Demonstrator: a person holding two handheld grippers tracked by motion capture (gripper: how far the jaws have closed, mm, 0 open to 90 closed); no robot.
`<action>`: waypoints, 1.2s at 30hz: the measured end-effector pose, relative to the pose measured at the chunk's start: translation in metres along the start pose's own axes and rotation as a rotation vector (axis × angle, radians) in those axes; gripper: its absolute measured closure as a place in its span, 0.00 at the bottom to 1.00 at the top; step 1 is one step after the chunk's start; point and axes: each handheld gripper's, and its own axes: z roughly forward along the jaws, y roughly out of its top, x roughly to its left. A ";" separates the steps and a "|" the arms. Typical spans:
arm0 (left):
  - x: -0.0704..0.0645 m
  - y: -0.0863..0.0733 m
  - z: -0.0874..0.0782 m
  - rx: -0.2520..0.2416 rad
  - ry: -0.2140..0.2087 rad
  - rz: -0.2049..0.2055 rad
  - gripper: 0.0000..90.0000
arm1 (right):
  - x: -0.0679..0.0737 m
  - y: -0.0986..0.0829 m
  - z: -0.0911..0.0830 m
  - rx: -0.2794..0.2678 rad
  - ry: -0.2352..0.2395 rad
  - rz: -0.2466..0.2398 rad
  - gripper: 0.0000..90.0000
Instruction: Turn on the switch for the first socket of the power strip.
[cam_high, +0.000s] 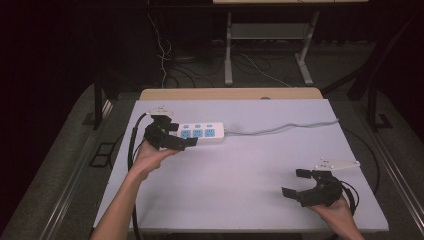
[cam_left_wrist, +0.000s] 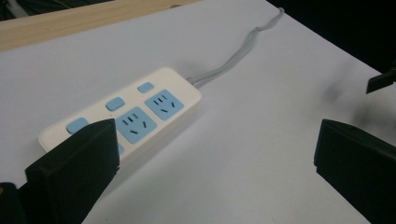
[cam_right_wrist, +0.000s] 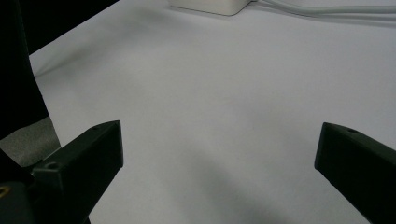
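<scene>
A white power strip (cam_high: 201, 133) with blue sockets and blue buttons lies flat on the pale worktop (cam_high: 240, 185), toward its far left part, its grey cord (cam_high: 280, 129) running off to the right across the surface. The left tongs (cam_high: 177, 135) sit at the strip's left end, spread wide and grasping nothing; in the left gripper view one black jaw stands in front of the strip's near end and covers part of the nearest socket, while the other jaw is well off to the side over bare worktop, so the power strip (cam_left_wrist: 126, 119) lies beside one jaw rather than squarely between the two. Whether that jaw actually touches the casing cannot be told. The right tongs (cam_high: 298, 183) hover near the front right of the worktop, well apart from the strip, also released with nothing between the jaws. In the right gripper view the strip (cam_right_wrist: 210, 6) is cut off by the top edge, leaving just a corner of its casing and a stretch of cord (cam_right_wrist: 327, 10). The room beyond the worktop is dark, and the table legs and cables there are hard to make out.
</scene>
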 end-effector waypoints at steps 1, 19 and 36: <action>-0.002 -0.002 -0.001 -0.001 -0.005 0.002 0.00 | 0.000 0.000 0.000 0.000 0.000 -0.001 0.01; -0.023 -0.046 -0.004 0.007 -0.045 0.032 0.00 | 0.001 0.000 0.001 0.002 0.000 -0.001 0.01; -0.044 -0.109 -0.003 -0.023 -0.057 0.006 0.00 | 0.001 -0.003 0.000 -0.006 0.004 0.007 0.01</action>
